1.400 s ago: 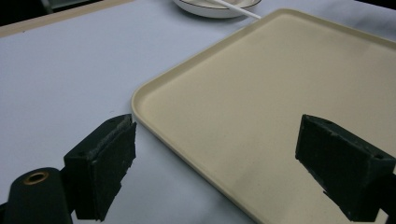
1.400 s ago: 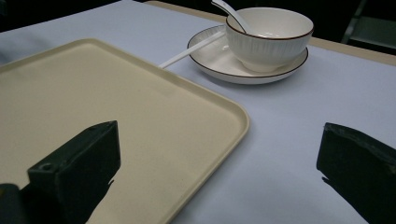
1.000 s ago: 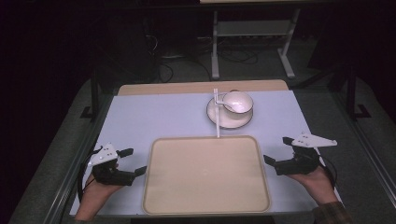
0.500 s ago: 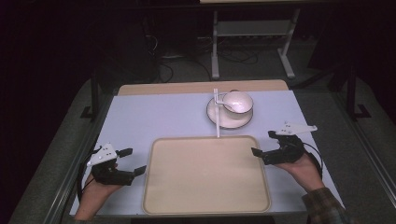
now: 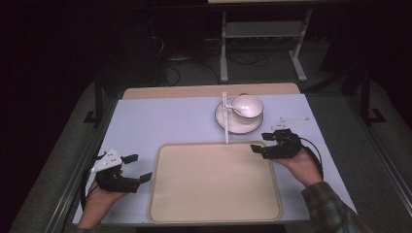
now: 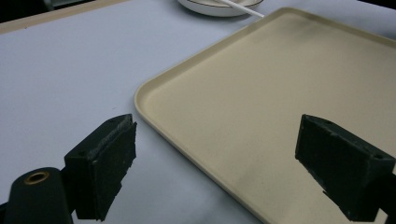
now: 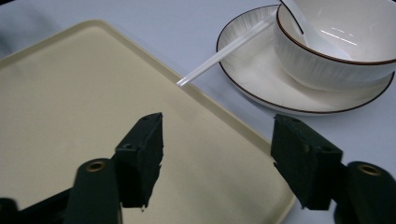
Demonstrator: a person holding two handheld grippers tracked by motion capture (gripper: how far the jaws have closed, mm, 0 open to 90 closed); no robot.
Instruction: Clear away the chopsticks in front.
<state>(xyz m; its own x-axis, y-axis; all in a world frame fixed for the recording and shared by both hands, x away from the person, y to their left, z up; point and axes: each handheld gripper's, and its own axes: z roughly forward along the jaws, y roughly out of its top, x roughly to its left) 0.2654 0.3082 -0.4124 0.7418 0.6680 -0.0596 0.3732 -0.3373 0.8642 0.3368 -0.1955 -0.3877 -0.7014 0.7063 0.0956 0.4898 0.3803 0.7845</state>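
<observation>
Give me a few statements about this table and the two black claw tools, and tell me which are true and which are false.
1. The bowl sits on the plate. True.
2. The tray holds the bowl and plate. False: nothing lies on the tray; bowl and plate stand on the table beyond its far edge.
3. Both the left gripper and the right gripper have their jaws apart, with nothing between them. True.
4. The right gripper is clamped on the white stick. False: the stick lies across the plate, its near end reaching the tray's far rim, and the gripper is apart from it.
5. The left gripper is beside the tray's left edge. True.
</observation>
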